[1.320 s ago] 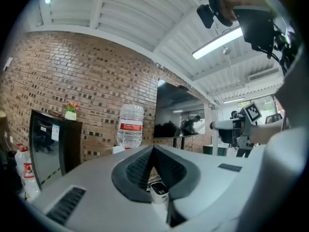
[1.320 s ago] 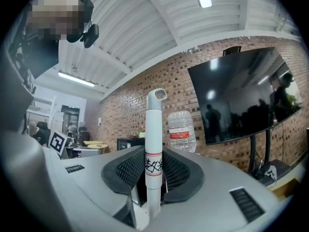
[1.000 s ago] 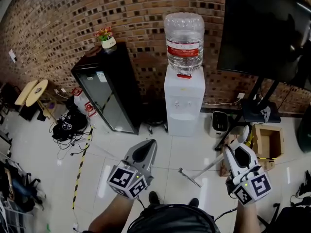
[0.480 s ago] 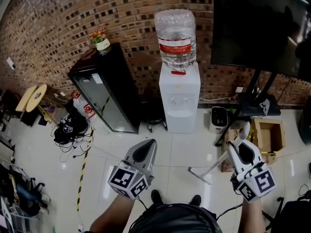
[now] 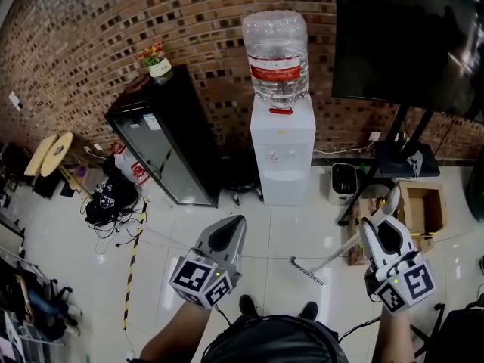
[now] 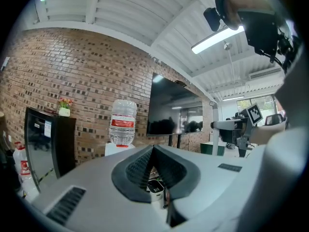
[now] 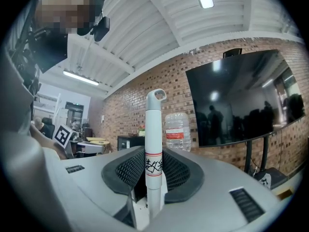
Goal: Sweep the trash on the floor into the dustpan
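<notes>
My right gripper [image 5: 383, 234] is shut on the white handle of a broom [image 5: 344, 249]. The handle slants down to the left, and the bristle head [image 5: 306, 272] is low over the white tiles near the person's feet. In the right gripper view the handle [image 7: 153, 144] stands upright between the jaws of that gripper [image 7: 153, 167], its hooked end on top. At the lower middle, my left gripper [image 5: 224, 237] points forward with its jaws together and nothing seen between them; its own view shows the left gripper [image 6: 153, 151] the same way. No dustpan or trash shows in any view.
A water dispenser [image 5: 282, 153] stands against the brick wall, with a black glass-door cabinet [image 5: 166, 146] to its left. A TV on a stand [image 5: 408, 44], a small white appliance [image 5: 344, 184] and an open cardboard box [image 5: 422, 210] sit at the right. Cables [image 5: 113, 199] and striped tape [image 5: 134, 255] lie at the left.
My right gripper and the broom have drifted right, and the broom head now sits a little further right. The left gripper has barely moved.
</notes>
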`<state>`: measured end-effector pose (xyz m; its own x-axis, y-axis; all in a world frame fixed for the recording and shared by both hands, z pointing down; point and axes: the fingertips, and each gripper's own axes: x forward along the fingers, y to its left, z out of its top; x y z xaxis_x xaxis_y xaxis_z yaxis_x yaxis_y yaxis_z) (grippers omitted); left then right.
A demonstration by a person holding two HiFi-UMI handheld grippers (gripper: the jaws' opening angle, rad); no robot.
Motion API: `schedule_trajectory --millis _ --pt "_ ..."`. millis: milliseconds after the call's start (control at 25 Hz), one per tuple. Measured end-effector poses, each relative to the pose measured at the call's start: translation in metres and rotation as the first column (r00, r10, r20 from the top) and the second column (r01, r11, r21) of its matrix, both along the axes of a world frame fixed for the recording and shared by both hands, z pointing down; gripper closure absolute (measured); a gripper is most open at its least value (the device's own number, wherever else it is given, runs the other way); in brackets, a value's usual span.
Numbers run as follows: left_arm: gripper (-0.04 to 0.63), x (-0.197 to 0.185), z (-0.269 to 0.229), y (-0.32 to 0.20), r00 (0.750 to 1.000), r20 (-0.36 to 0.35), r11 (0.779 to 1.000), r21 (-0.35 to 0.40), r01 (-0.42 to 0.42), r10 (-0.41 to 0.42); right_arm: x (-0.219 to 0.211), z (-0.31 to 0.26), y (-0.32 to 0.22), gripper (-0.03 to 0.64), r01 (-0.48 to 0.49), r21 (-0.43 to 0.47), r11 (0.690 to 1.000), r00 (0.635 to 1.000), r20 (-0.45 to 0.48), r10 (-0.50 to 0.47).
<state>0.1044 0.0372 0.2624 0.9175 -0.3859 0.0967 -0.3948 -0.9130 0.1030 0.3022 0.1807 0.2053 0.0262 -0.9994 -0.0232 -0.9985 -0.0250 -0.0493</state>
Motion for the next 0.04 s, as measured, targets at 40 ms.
schedule_trajectory --millis 40 --pt "0.594 -0.001 0.0003 -0.0023 1.0 0.001 1.0 -0.002 0.002 -0.002 -0.002 -0.0008 -0.0026 0.508 0.004 0.002 1.0 1.0 -0.001 -0.004"
